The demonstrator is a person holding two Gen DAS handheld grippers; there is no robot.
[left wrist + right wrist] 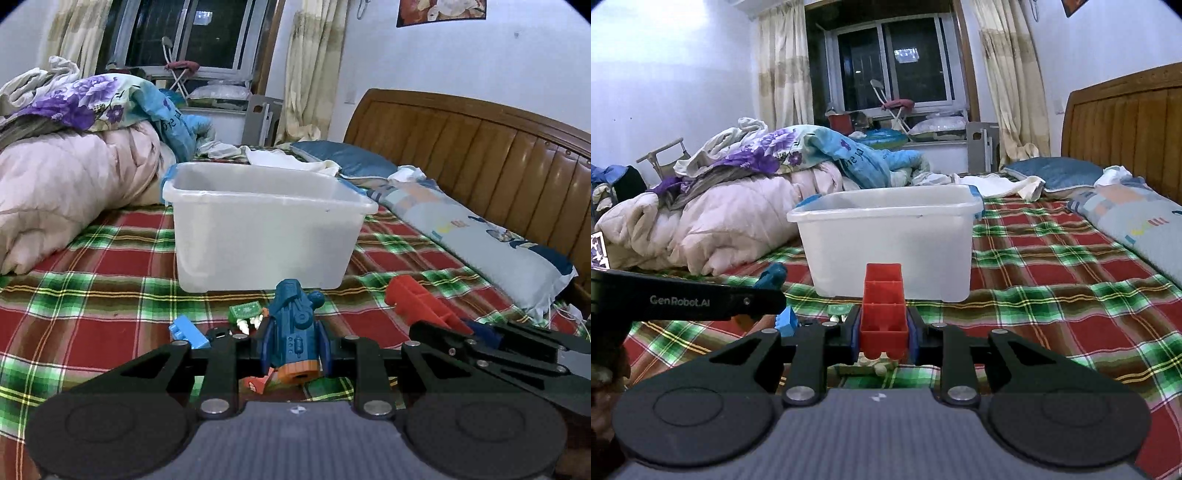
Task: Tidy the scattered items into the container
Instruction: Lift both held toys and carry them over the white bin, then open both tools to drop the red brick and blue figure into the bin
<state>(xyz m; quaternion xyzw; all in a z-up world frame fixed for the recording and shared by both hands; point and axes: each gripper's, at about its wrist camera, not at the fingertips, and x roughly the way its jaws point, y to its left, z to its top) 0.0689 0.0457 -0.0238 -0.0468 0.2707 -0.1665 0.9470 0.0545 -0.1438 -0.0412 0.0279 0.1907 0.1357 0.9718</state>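
**Both grippers loaded, bin dead ahead**

Left wrist view first: left gripper (293,349) clamped on a blue toy figure (293,325), low centre of frame, fingers (266,345) pressed against its flanks. Blue body tilted up and away, orange end (298,371) pointing back at the lens. Just beyond, filling mid-frame: the translucent white bin (258,236), sitting upright on the red-and-green plaid bedspread (92,295), open top facing up. Contents of the bin not readable from here.

Scattered on the plaid between gripper and bin: a light blue brick (186,332) at lower left of centre, a green block (245,312) beside it, some small white pieces (249,325) just under the green one. Something orange-red (258,384) peeking out beneath the held toy. Off to the right of the frame, the right gripper (476,332) coming in from the edge with a red brick (417,302) sticking out ahead of it.

Over to the right wrist view: right gripper (884,332) squeezed shut around that red brick (884,314), centre frame, hollow underside facing the lens, blue pads (911,338) tight on both sides. Bin (886,243) directly behind it, near but apart. Left gripper (750,299) jutting in from the left edge, blue toy (772,278) showing at its tip. Light blue brick (786,321) lying just below it on the bedspread (1052,295).

Pink quilt pile (701,225) heaped in the left half, wooden headboard (1123,129) at upper right.
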